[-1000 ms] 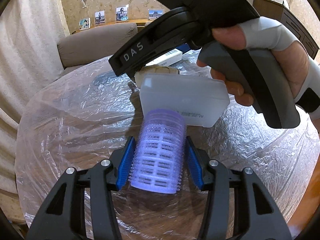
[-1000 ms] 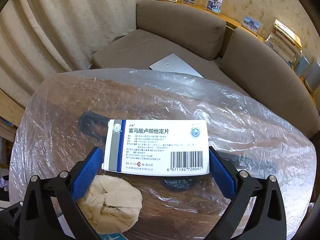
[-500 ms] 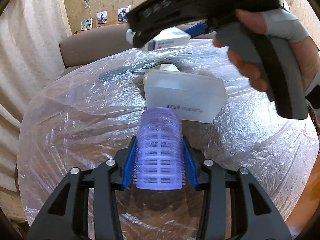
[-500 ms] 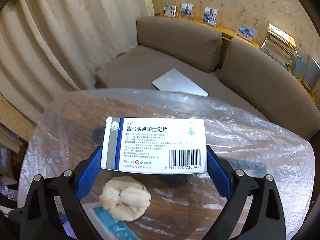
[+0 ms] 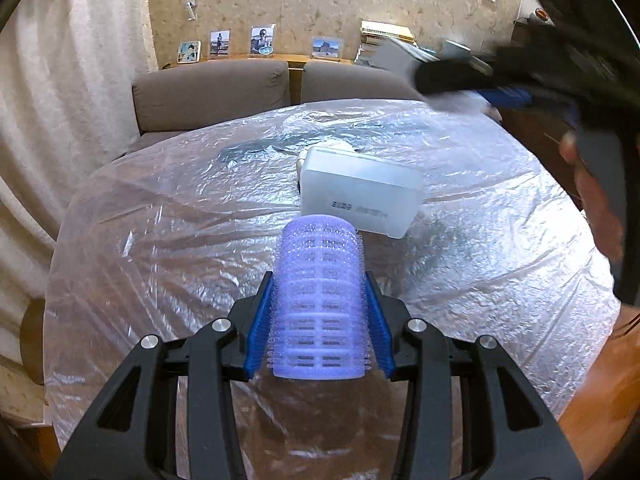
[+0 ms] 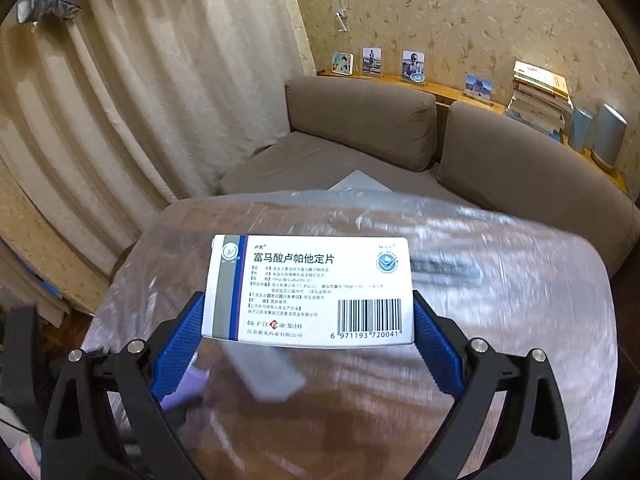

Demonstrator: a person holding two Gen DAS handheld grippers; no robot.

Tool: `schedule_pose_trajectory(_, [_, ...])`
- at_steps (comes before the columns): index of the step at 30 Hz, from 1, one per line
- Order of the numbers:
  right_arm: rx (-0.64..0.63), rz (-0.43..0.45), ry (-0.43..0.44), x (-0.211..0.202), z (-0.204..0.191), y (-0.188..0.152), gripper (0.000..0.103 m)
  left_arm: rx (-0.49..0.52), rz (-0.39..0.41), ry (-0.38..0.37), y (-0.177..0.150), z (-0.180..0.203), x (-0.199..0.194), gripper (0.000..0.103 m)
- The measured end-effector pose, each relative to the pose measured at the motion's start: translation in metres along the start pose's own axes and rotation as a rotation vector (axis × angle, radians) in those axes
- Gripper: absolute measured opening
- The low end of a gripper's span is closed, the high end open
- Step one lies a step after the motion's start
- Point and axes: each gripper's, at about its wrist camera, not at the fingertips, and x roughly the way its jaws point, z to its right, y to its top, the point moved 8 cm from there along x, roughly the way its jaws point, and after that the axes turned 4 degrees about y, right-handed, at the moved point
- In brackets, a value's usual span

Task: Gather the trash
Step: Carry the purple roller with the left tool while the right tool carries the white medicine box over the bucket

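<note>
My left tongs [image 5: 320, 320] are clamped on the purple hair roller [image 5: 319, 304], its length running out between the blue pads, held over the plastic-covered surface [image 5: 160, 240] just short of the translucent white box [image 5: 360, 196] lying there with a crumpled tissue [image 5: 334, 146] peeking out behind it. My right tongs [image 6: 308, 332] stand wide with the white medicine carton [image 6: 308, 288] pinched end to end between their pads, barcode facing the camera, above the surface. In the left view, those tongs and the hand around their grip blur past at upper right, before the brown sofa [image 5: 212, 88].
</note>
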Motion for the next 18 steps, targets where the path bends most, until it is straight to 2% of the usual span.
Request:
schedule_pose_trajectory(6, [0.016,0.0,0.021,-0.037,-0.012,-0.049,0.094,-0.008,0.009,0.005,-0.01,0.007,-0.016,0.044])
schedule_pose_trajectory(18, [0.033,-0.026,0.04,-0.075,-0.031,-0.13,0.094,0.015,0.036,0.014,-0.034,0.026,-0.047,0.044])
